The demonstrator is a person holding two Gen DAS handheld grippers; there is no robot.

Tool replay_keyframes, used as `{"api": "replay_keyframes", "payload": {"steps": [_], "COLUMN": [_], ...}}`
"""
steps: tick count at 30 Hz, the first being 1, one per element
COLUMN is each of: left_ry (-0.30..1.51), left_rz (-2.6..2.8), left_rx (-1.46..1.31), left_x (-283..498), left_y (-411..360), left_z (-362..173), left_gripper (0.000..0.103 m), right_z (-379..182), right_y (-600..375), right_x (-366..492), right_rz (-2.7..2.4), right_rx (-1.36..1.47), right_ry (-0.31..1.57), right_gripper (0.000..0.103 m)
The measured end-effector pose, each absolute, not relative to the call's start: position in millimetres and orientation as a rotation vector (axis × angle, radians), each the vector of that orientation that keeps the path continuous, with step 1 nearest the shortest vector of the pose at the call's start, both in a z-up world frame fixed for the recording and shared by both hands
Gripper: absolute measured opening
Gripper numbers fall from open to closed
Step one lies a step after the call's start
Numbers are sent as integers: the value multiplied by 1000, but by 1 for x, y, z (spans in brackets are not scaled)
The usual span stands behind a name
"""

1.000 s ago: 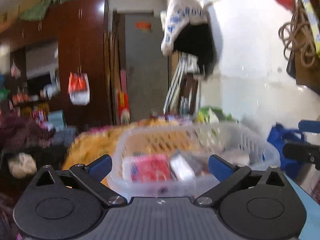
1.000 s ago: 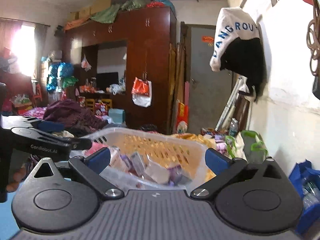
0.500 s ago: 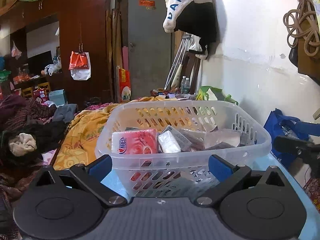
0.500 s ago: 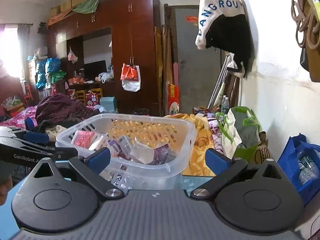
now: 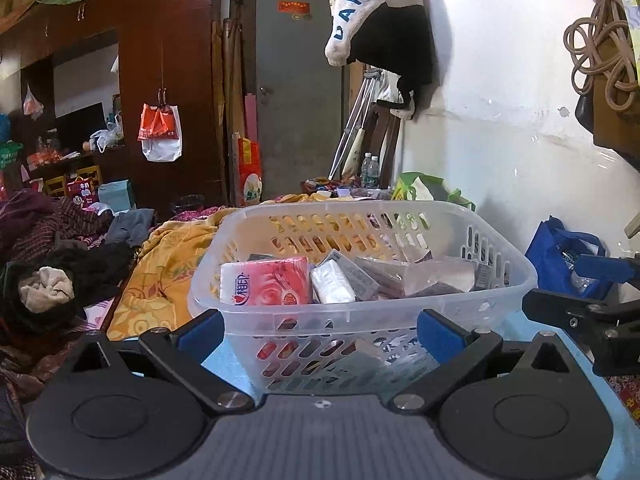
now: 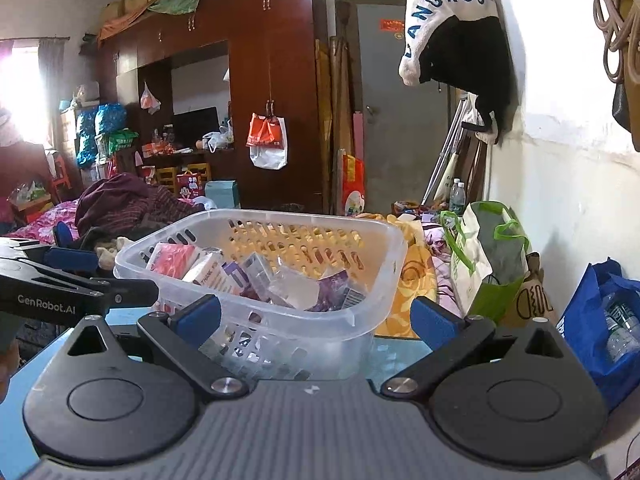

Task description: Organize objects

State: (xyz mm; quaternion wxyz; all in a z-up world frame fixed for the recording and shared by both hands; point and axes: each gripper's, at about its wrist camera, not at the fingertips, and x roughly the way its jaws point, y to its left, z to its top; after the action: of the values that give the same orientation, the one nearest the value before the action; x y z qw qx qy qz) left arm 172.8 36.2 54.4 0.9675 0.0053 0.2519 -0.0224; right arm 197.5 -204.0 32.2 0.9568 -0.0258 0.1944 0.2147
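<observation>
Basket (image 5: 360, 312), mid-frame on blue table (image 5: 224, 356), loaded with packets
Left gripper (image 5: 320, 332) and right gripper (image 6: 316, 316): both apart, empty; sorting seems largely done, nothing loose visible

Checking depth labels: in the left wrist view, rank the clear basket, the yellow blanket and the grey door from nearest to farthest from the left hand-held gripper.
1. Clear basket, straight ahead of the left hand-held gripper.
2. Yellow blanket, behind it, left.
3. Grey door, far back, centre.
</observation>
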Motion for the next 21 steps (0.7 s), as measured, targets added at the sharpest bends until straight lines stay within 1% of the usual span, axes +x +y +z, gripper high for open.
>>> {"api": "replay_keyframes", "payload": {"steps": [21], "left_ry": [507], "left_rz": [-63], "left_rx": [3], "left_x": [171], "left_y": [32], "left_z": [51], "left_gripper": [103], "right_z": [31], "right_y": [-207], "right_x": [196], "right_rz": [433], "right_rx": [-46], "right_ry": [394], "right_gripper": [103]}}
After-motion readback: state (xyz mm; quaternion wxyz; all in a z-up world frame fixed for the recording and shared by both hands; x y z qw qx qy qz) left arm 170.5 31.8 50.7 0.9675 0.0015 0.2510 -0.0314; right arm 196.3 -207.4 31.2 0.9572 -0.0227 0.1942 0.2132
